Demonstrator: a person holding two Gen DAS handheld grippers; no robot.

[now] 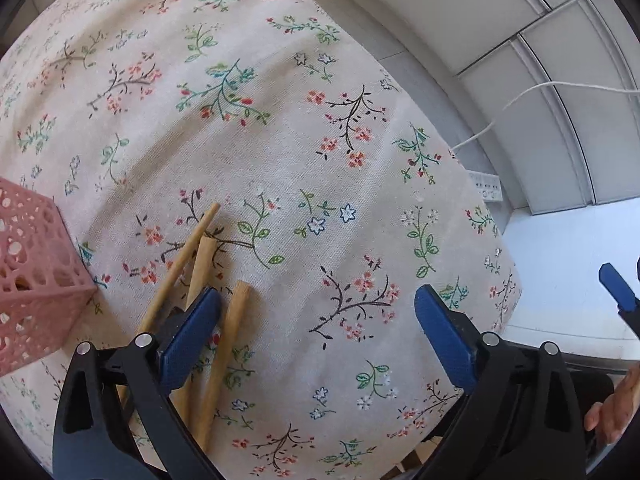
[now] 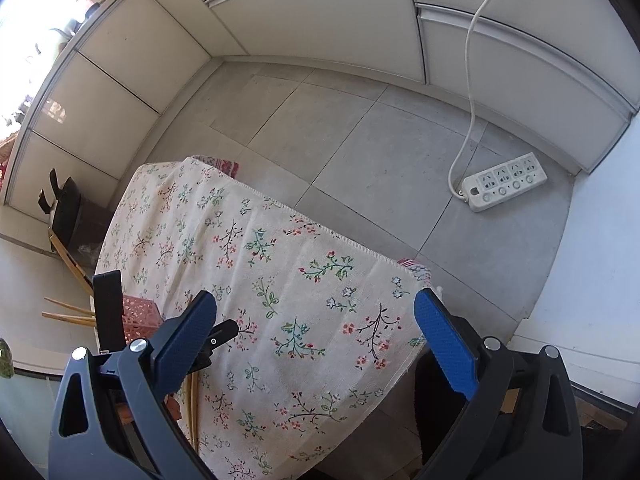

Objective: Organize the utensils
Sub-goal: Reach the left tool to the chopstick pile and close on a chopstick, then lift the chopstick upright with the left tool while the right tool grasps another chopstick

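Observation:
Three wooden utensil handles [image 1: 230, 344] lie on the floral tablecloth [image 1: 280, 140], side by side, just right of a pink perforated basket [image 1: 28, 276]. My left gripper [image 1: 318, 312] is open low over the cloth; its left finger [image 1: 192, 336] lies over the handles. My right gripper [image 2: 316, 320] is open and empty, held above the table's near right part. In the right wrist view the basket [image 2: 140, 316] and thin wooden handles [image 2: 193, 404] show behind its left finger, with the left gripper's black body [image 2: 108, 312] beside them.
A white power strip [image 2: 504, 182] with its cord lies on the grey tiled floor beyond the table. White cabinet doors [image 2: 320, 12] line the walls. A dark object on a wooden frame [image 2: 64, 208] stands at the left. A hand [image 1: 612, 408] shows at the lower right.

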